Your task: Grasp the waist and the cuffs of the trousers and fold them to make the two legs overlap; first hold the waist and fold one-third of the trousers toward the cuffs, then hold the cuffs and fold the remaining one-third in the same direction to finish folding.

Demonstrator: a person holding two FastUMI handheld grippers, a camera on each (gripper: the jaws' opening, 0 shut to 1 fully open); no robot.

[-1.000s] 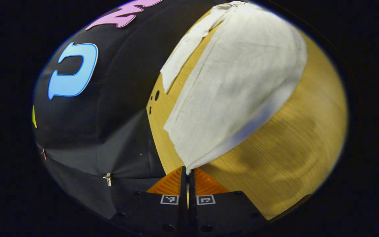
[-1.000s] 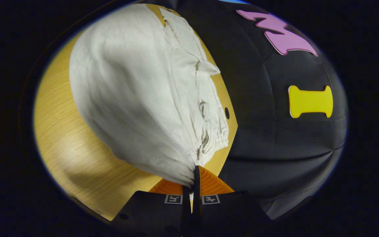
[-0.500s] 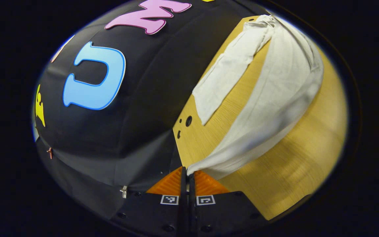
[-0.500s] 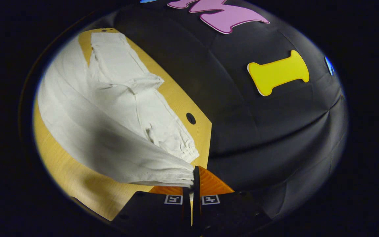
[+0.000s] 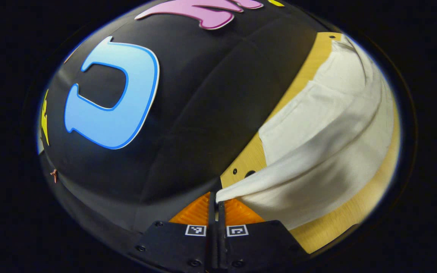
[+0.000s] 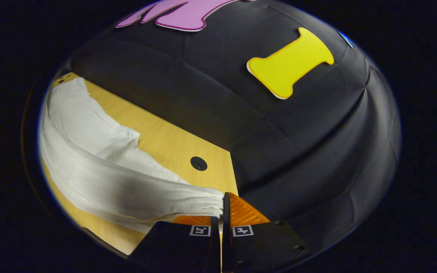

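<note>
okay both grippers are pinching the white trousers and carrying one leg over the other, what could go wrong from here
1. The left gripper and right gripper each pinch only a thin edge of the trousers; the cloth might slip out mid-fold.
2. The carried leg sags between the grips, so it could land wrinkled or off the lower leg.
3. That leg lies near the table edge; overshooting might drag cloth off.

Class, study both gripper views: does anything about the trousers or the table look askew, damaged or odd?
Nothing stands out. Each tool, left and right, is shut on the white trousers, carrying one leg over the other on the wooden table. The fabric sags between them, as expected mid-fold.
</note>
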